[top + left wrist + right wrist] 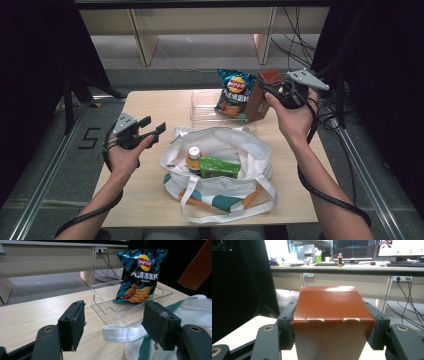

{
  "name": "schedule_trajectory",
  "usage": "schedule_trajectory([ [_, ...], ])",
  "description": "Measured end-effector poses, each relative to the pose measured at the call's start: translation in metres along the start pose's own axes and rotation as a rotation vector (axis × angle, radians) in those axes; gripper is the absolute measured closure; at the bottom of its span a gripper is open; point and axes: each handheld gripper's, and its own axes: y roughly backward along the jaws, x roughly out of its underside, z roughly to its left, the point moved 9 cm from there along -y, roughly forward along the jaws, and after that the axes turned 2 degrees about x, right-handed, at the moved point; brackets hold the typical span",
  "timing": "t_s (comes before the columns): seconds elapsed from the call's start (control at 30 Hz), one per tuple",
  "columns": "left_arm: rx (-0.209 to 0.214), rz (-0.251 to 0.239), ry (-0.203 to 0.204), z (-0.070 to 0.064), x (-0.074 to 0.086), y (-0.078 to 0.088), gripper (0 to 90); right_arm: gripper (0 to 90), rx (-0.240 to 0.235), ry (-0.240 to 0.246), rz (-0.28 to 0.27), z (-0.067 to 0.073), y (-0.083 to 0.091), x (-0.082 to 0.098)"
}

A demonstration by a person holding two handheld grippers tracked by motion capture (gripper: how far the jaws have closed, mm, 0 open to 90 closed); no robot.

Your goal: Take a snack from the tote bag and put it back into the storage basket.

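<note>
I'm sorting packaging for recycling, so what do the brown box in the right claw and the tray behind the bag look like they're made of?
The brown box looks like glossy coated cardboard: folded edges, tuck tabs, a sheen on top. The tray looks like clear hard plastic, probably acrylic: the table shows through its walls.

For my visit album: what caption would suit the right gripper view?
The right gripper clamps a brown box between its black jaws, facing an office desk.

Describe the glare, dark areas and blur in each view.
High view: black surroundings left and right, table evenly lit. Left gripper view: sheen on the chip bag and clear tray; near jaws soft. Right gripper view: glare band across the brown box top; left side dark.
</note>
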Motion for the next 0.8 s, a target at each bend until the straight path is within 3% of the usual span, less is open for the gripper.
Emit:
schedule_trajectory([
  [0.07, 0.0, -0.006, 0.005, -0.001, -0.001, 0.0, 33.4, 39.4, -0.007, -0.024, 0.003, -0.001, -0.002, 0.0],
  [0.33, 0.001, 0.002, 0.001, -0.001, 0.001, 0.001, 33.4, 39.4, 0.01, -0.035, 0.006, -0.004, -0.009, 0.002],
  [0.4, 0.003, 0.0, -0.007, -0.001, 0.002, 0.0, 33.4, 39.4, 0.02, -0.01, 0.005, -0.007, -0.011, 0.003],
  [0.53, -0.001, 0.001, -0.001, -0.001, 0.002, 0.0, 33.4, 39.4, 0.029, -0.025, 0.011, -0.007, -0.015, 0.005],
  [0.57, -0.001, 0.0, 0.004, -0.001, 0.002, 0.0, 33.4, 39.4, 0.025, -0.006, 0.005, -0.008, -0.017, 0.005],
  [0.8, 0.003, 0.006, 0.001, -0.003, 0.004, -0.001, 33.4, 39.4, 0.042, -0.003, 0.011, -0.008, -0.023, 0.006],
])
